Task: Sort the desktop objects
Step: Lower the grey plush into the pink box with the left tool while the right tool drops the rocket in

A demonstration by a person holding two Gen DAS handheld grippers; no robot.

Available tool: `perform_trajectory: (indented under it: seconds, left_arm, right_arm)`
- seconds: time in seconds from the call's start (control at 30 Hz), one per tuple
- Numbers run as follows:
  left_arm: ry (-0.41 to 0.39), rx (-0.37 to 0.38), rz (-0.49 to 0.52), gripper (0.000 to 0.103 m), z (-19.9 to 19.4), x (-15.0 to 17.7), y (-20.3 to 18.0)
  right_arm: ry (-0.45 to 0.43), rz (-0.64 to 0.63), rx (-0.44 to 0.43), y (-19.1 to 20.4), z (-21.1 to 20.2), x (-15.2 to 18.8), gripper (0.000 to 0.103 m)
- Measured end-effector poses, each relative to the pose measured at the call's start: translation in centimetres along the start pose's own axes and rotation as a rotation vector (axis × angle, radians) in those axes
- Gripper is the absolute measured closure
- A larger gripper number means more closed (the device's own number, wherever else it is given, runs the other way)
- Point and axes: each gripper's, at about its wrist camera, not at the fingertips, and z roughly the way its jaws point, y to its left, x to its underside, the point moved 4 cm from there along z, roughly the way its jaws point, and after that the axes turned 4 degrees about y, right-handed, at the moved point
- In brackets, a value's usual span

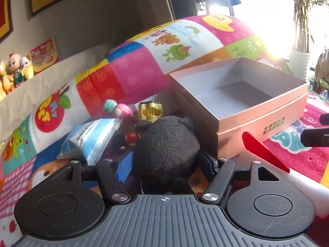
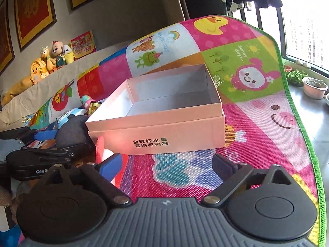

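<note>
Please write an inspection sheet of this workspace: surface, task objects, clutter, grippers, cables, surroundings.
Surface: colourful cartoon play mat, curling up at the back.
Job's things: open pink box, nothing visible inside; black plush toy; blue-white packet; gold object; pink-and-teal toy, blurred.
Clutter: red-and-white tool beside the box; small red item, unclear.
Grippers: left gripper has its fingers closed on the plush toy; right gripper is open, nothing between its fingers.
Cables: nothing seen.
Surroundings: stuffed toys on a ledge, framed pictures, window, potted plants.
</note>
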Motion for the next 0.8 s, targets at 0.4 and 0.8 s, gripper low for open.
perform_trajectory:
  seconds: [0.4, 0.8]
  left_arm:
    - [0.264, 0.535, -0.634, 0.037, -1.1, 1.4, 8.2]
    - [0.084, 0.265, -0.509, 0.007, -3.4, 1.4, 12.9]
  right_arm:
    - [-0.001, 0.027, -0.013, -0.2, 0.2, 0.0, 0.0]
    - [0.022, 0.014, 0.007, -0.1, 0.7, 0.0, 0.0]
